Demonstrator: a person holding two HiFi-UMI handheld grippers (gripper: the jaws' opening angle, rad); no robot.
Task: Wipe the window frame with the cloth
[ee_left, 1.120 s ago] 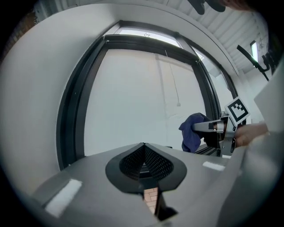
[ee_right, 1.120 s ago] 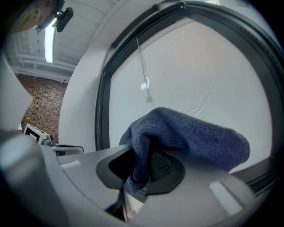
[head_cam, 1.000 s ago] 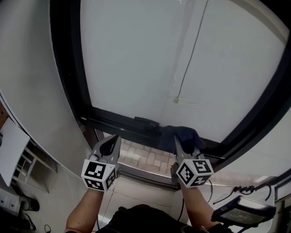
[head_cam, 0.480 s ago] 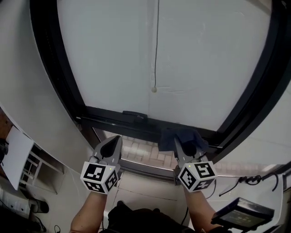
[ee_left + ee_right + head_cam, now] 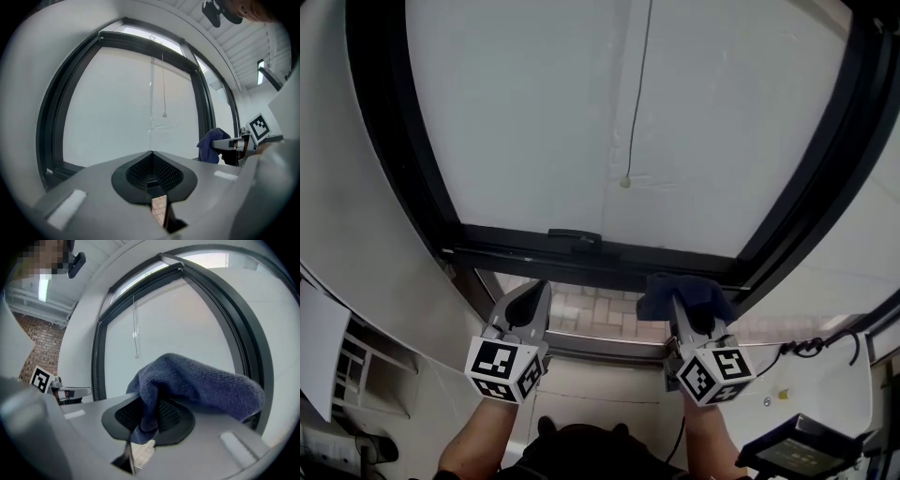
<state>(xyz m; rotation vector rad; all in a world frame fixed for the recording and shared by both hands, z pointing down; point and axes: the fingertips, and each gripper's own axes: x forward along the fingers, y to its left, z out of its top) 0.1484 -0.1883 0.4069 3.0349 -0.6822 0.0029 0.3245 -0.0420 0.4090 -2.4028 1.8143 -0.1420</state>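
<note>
A black window frame (image 5: 581, 251) surrounds a pale blind. Its bottom rail (image 5: 534, 255) runs across the middle of the head view. A dark blue cloth (image 5: 680, 292) bunches at the tip of my right gripper (image 5: 686, 306), which is shut on it, close to the rail's right end near the right upright (image 5: 806, 197). In the right gripper view the cloth (image 5: 197, 383) drapes over the jaws. My left gripper (image 5: 529, 298) hangs just below the rail's left part, shut and holding nothing (image 5: 151, 154).
A blind cord with a small weight (image 5: 625, 182) hangs down the middle of the pane. A latch (image 5: 574, 238) sits on the bottom rail. Brick paving (image 5: 600, 314) shows below the frame. A device with cables (image 5: 797, 450) lies at the lower right.
The view has swung so the window sits more squarely ahead. My right gripper with the cloth has shifted slightly right along the bottom rail. The left gripper has barely moved.
</note>
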